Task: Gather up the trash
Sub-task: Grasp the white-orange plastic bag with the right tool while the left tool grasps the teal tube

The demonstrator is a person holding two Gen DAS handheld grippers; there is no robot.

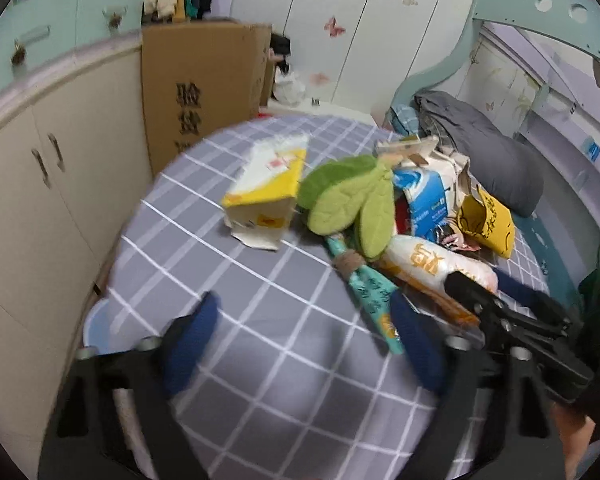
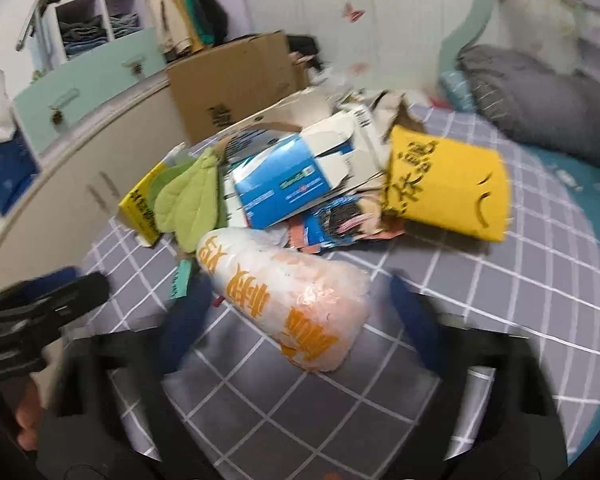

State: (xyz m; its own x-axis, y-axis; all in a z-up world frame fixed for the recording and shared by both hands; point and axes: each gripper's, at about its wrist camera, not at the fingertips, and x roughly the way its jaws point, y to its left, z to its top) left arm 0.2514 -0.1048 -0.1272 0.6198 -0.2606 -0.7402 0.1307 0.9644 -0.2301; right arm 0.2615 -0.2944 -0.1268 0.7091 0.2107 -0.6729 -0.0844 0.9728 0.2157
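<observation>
A heap of trash lies on the grey checked bedsheet (image 1: 260,360): a yellow and white carton (image 1: 266,196), a green leaf-shaped cloth (image 1: 352,200), a blue and white box (image 2: 284,188), a yellow paper bag (image 2: 448,192) and a teal wrapped stick (image 1: 368,292). My left gripper (image 1: 306,344) is open over bare sheet, with its right finger beside the stick's tip. My right gripper (image 2: 298,316) is open, and a white plastic bag with orange print (image 2: 292,304) lies between its fingers. I see no pad pressing on the bag. Both views are blurred.
A tall cardboard box (image 1: 204,92) stands at the bed's far edge beside cream cabinets (image 1: 40,200). A grey pillow and bedding (image 2: 540,108) lie at the right. A pale blue rim (image 1: 96,332) shows past the bed's left edge. The two grippers sit close side by side.
</observation>
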